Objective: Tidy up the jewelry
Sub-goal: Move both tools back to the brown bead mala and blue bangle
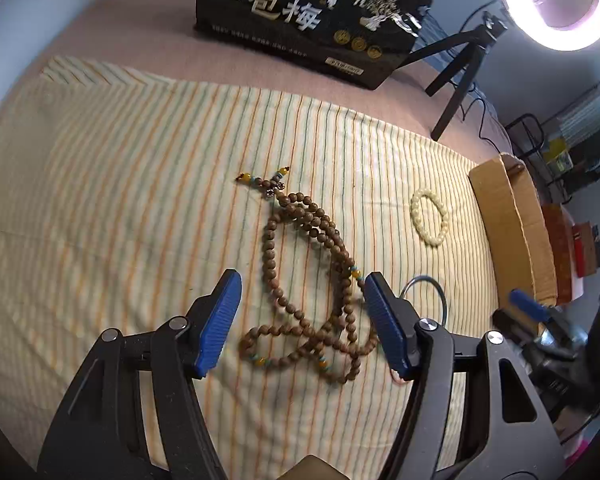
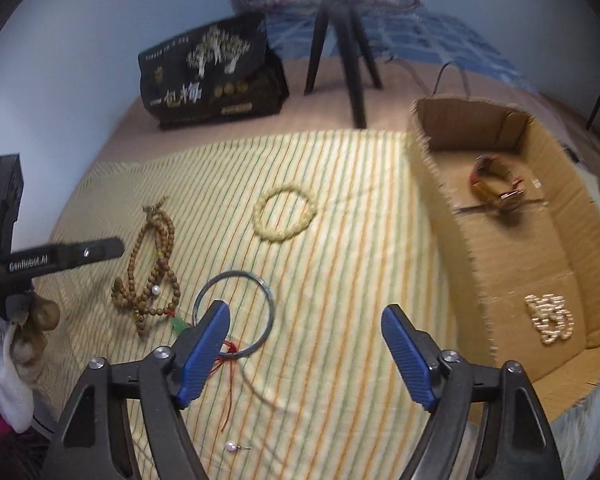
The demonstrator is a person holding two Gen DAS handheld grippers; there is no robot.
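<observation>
The left tool [image 1: 300,320] was spread over the brown beads [image 1: 304,280]; the right tool [image 2: 306,354] was spread, empty. Best pinch a thick bunch.

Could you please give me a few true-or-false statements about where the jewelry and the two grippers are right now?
1. The brown bead necklace lies on the striped cloth. True.
2. The cardboard box is empty. False: it holds a gold piece and another item.
3. The left gripper is clamped on the necklace. False: its jaws stand open above it.
4. The pale bead bracelet lies on the cloth, outside the box. True.
5. The right gripper holds the thin bangle. False: its jaws are open.
</observation>
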